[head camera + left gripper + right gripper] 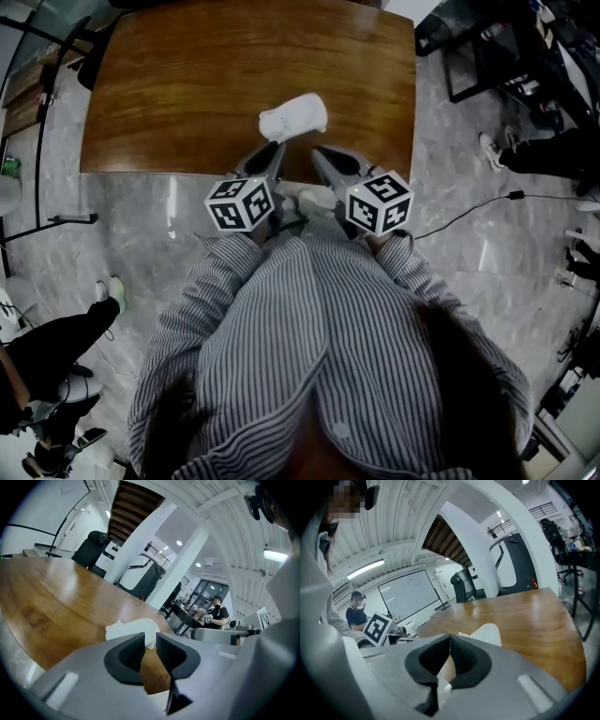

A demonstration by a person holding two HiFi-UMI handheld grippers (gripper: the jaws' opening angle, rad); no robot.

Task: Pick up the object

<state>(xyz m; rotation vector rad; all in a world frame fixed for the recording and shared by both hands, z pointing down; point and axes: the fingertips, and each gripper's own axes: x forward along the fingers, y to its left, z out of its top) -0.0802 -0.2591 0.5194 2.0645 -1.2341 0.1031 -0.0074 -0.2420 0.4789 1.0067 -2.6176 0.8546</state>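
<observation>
The white object [293, 117], a soft-looking rounded lump, lies on the brown wooden table [187, 84] near its front edge. My left gripper [272, 150] points at the object's near left end from just short of it. In the left gripper view the object [133, 629] shows beyond the left gripper [150, 644], whose jaws stand a narrow gap apart with nothing between them. My right gripper [323, 155] sits just right of the left one, below the object. The right gripper [450, 641] has its jaw tips touching, and the object [487, 633] lies ahead of it.
A black office chair [96, 543] stands at the table's far side. Black desk frames and chairs [506, 47] crowd the upper right, and a black cable [469, 214] runs over the marble floor. A person's legs [56, 347] are at the lower left, another person's shoe [490, 150] at the right.
</observation>
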